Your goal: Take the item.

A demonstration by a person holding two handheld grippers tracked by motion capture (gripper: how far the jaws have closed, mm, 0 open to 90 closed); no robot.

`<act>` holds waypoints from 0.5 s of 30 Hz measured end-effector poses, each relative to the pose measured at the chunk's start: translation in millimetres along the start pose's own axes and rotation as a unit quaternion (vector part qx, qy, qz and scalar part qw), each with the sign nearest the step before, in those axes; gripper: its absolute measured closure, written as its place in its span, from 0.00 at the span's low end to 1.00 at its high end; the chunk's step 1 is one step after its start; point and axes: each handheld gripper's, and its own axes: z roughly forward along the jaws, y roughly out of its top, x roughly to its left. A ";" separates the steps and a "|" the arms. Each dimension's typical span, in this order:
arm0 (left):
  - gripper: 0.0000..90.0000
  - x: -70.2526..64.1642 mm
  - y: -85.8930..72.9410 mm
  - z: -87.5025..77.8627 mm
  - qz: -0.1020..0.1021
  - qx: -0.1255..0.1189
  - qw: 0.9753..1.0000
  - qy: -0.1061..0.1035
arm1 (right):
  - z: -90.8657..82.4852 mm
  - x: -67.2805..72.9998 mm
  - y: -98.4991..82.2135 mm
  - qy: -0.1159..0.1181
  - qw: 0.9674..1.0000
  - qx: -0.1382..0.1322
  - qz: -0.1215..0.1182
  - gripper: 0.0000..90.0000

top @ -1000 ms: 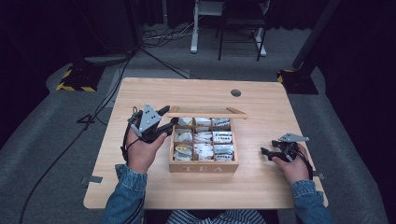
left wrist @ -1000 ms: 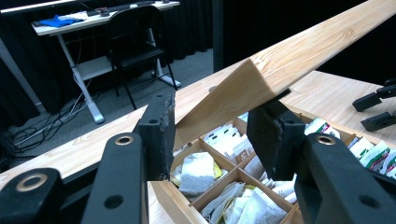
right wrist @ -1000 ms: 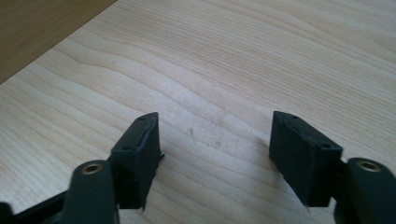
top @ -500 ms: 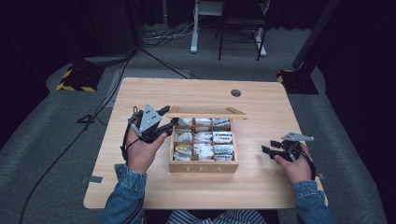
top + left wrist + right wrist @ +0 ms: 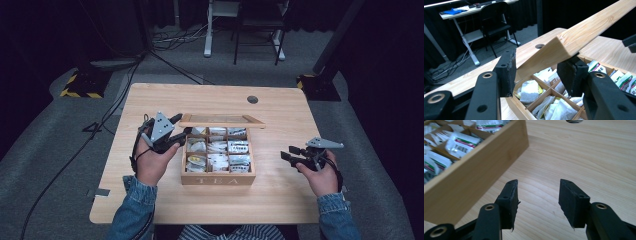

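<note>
The lid (image 5: 221,120) of the tea box (image 5: 218,177) (stiff, light wood, probably hinged) lifts best by its corner; left tongs (image 5: 537,68) gape around it, right tongs (image 5: 537,195) apart.

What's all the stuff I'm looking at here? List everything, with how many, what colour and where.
Table: one, light wood, centre of the room, with a round hole near its far edge.
Tea box: one, light wood, marked TEA on the front, mid-table, split into compartments.
Lid: one, light wood, raised open at the box's far side.
Tea bags: many, mostly white packets, in the compartments.
Chair: one, black, on the floor beyond the table.
Cables: several, black, on the grey floor.
Sleeves: two, blue denim.
Left gripper: black, fingers open at the lid's left corner.
Right gripper: black, fingers open, right of the box.
</note>
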 end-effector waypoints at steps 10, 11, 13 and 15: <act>0.56 0.0 -1.0 -0.7 -0.001 0.002 1.000 -0.002 | -2.9 22.0 17.3 0.026 0.999 -0.011 -0.024 0.57; 0.56 0.1 -1.0 -0.7 -0.001 0.003 1.000 -0.003 | -3.1 24.6 18.6 0.029 0.999 -0.011 -0.025 0.57; 0.56 0.0 -0.9 -0.8 -0.001 0.003 1.000 -0.003 | -2.8 29.8 21.2 0.037 0.999 -0.013 -0.029 0.57; 0.56 0.1 -0.8 -0.8 -0.001 0.003 1.000 -0.003 | -2.4 35.5 23.9 0.045 0.998 -0.013 -0.032 0.57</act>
